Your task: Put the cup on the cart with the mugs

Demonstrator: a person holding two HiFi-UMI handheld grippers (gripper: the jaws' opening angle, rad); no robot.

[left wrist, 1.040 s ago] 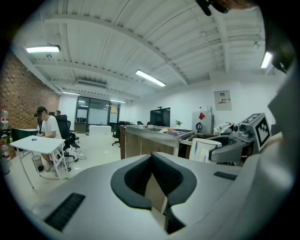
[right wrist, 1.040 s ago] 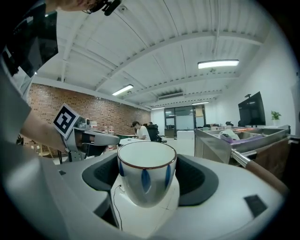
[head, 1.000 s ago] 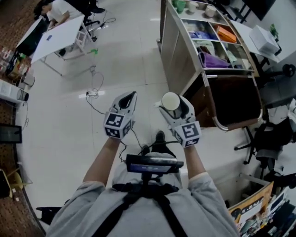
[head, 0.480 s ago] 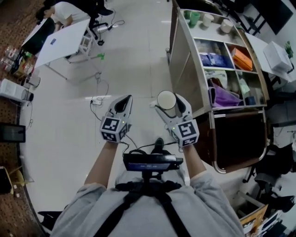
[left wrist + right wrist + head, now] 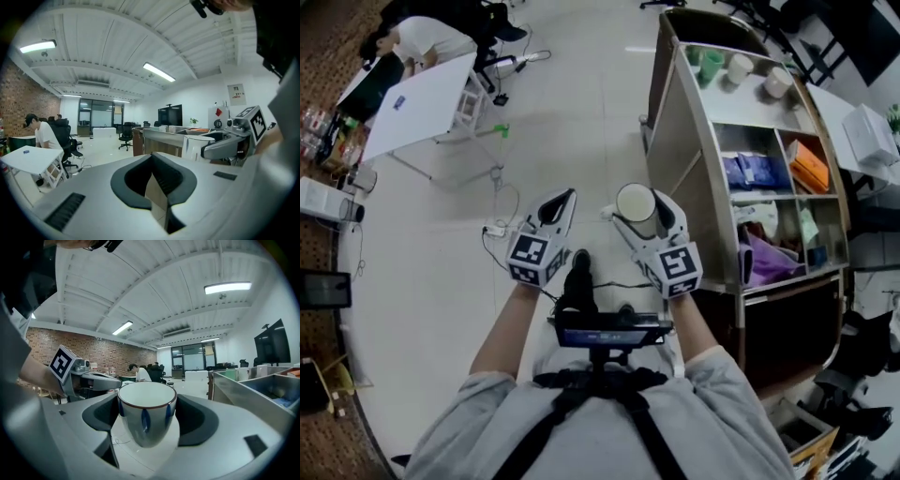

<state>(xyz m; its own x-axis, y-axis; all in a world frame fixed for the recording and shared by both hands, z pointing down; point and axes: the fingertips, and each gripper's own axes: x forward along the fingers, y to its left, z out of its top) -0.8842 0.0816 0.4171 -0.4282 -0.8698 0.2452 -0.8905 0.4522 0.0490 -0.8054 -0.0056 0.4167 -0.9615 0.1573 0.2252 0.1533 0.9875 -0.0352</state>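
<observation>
My right tongs [image 5: 639, 210] pinch the cup [image 5: 146, 413] over the floor, beside the cart [image 5: 741, 108] with the mugs [image 5: 739, 67], my left tongs [image 5: 565, 197] are pressed together with nothing in them, and a bump on the cart's side could make the cup slip and break.

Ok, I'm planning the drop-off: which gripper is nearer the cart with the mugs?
Right. The right gripper, shut on the cup, is just beside the cart's side wall; the left gripper is on its far side, further from the cart.
</observation>
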